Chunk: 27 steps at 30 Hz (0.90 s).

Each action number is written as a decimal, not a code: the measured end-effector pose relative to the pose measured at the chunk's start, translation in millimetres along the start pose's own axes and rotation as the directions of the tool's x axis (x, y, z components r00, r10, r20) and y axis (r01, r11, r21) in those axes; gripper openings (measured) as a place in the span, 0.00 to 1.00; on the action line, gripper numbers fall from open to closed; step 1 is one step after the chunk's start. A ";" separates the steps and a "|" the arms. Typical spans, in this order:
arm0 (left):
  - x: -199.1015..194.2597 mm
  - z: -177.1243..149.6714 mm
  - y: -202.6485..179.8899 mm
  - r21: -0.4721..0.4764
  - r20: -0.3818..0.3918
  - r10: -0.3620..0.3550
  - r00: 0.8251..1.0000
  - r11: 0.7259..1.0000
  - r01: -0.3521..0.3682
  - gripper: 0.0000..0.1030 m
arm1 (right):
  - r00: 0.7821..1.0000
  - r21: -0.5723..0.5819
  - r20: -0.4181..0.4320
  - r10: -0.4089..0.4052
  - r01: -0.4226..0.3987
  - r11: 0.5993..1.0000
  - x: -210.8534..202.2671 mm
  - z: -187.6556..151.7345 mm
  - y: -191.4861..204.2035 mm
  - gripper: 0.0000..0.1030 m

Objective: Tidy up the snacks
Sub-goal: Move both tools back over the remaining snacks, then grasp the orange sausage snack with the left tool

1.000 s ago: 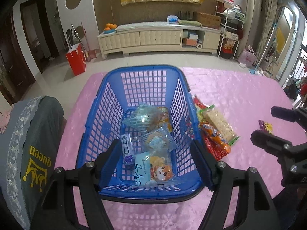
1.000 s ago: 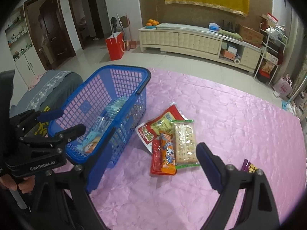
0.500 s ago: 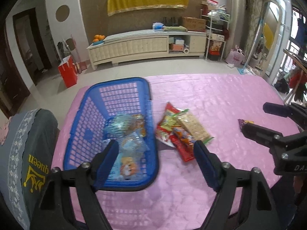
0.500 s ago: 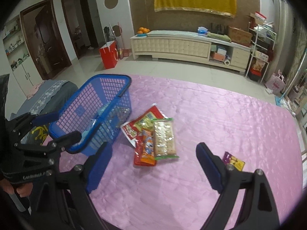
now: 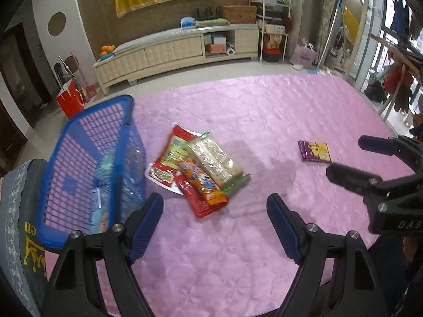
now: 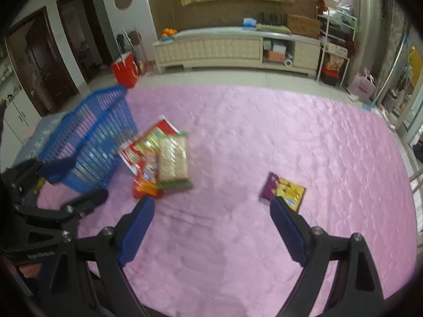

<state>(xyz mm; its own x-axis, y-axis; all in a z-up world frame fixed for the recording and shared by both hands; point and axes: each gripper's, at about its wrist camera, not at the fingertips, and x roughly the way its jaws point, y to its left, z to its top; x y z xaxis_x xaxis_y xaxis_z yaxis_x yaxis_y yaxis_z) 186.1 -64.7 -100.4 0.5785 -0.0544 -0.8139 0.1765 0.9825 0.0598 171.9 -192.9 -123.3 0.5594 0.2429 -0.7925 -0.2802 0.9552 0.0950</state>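
A blue plastic basket (image 5: 79,142) (image 6: 87,134) holding several snack bags stands at the left of the pink tablecloth. Beside it lies a pile of snacks: a cracker pack (image 5: 214,161) (image 6: 173,158), an orange packet (image 5: 203,185) and a red bag (image 5: 171,158). A purple and yellow packet (image 5: 314,152) (image 6: 284,190) lies apart to the right. My left gripper (image 5: 214,208) hangs open over bare cloth just short of the pile, nothing between its fingers. My right gripper (image 6: 211,211) is open too, its right finger (image 6: 286,227) just in front of the purple packet.
The pink cloth-covered table (image 5: 264,111) ends at a far edge by the tiled floor. A grey chair cushion (image 5: 18,219) sits beside the basket at the left. A cream cabinet (image 5: 174,50) and a red bag (image 5: 70,101) stand on the floor beyond.
Both grippers have swung right, away from above the basket. The basket slid to the left of both views, and the snack pile and purple packet came toward the middle. The left jaws spread a little wider.
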 end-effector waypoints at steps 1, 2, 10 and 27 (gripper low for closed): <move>5.7 -0.4 -1.9 -0.002 -0.014 0.001 1.000 1.000 -0.001 0.76 | 1.000 -0.001 -0.015 -0.006 0.006 1.000 5.7 -3.0 -3.4 0.89; 13.2 -0.9 -3.7 -0.004 -0.033 0.000 0.999 1.000 0.000 0.76 | 1.000 0.001 -0.030 -0.007 0.007 1.000 13.6 -6.8 -7.3 0.89; 51.0 1.5 -2.2 -0.014 -0.099 0.000 0.995 1.000 -0.002 0.76 | 0.998 0.001 -0.059 -0.004 0.004 1.000 44.2 -12.8 -18.0 0.89; 149.6 16.0 6.3 0.028 -0.253 0.093 0.963 0.996 -0.089 0.43 | 0.996 0.050 -0.092 0.000 0.004 0.999 90.4 -15.3 -39.4 0.89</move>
<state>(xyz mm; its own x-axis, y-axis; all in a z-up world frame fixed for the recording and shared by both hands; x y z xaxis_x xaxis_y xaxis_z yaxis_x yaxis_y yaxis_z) 286.5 -69.5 -212.5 0.3718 0.0841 -0.9245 0.1469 0.9780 0.1480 221.6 -211.2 -207.9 0.4849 0.2265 -0.8447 -0.2385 0.9635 0.1215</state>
